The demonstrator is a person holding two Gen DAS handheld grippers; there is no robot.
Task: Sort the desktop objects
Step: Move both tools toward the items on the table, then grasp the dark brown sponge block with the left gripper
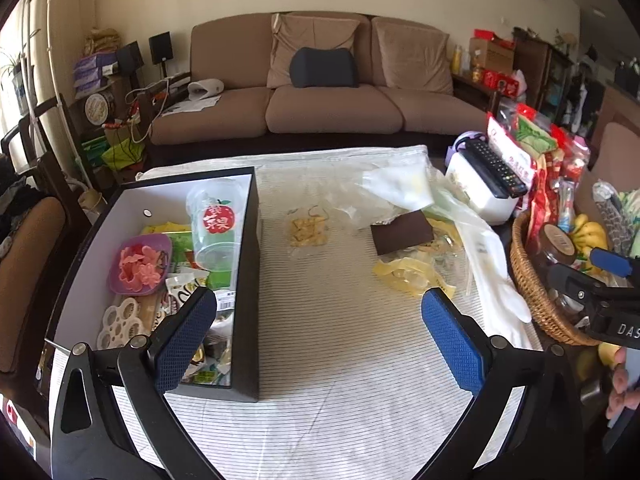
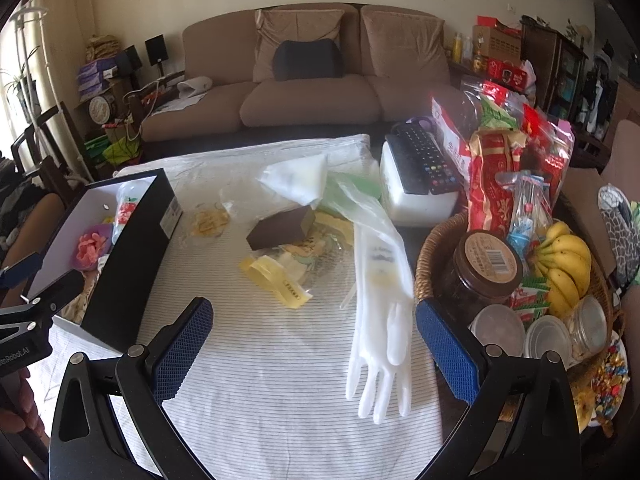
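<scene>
**Both grippers empty, loose stuff waiting on the cloth**

Nearest to the cameras: the left gripper [image 1: 320, 332] has its blue pads spread wide with nothing between them, hanging over bare striped tablecloth [image 1: 340, 400]. Same deal with the right gripper [image 2: 314, 346], jaws wide apart and empty, hovering just left of the white rubber glove [image 2: 380, 320] that lies flat with its fingers pointing toward the camera.

So I'd say we're between picks, lining up for the next grab.

A bit further out, mid-table: a yellow packet [image 2: 276, 280], then a brown block [image 2: 280, 228] sitting on top of some crinkly clear plastic bags [image 2: 352, 200], and a small bag of yellowish bits [image 1: 307, 232] lying on its own. All of these are still out on the cloth.

The black box [image 1: 250, 280] on the left already holds a plastic cup [image 1: 216, 224], a purple dish with pink flower shapes [image 1: 140, 266] and some snack packets, so that looks like the drop-off spot.

The wicker basket [image 2: 426, 264] on the right, with jars and bananas, looks like it's already where it lives.

My guess for the next move: the glove is closest to the right gripper, but it's floppy and flat, so you'd need to come down low and pinch a fold. The brown block looks like an easier, firmer grab.
</scene>
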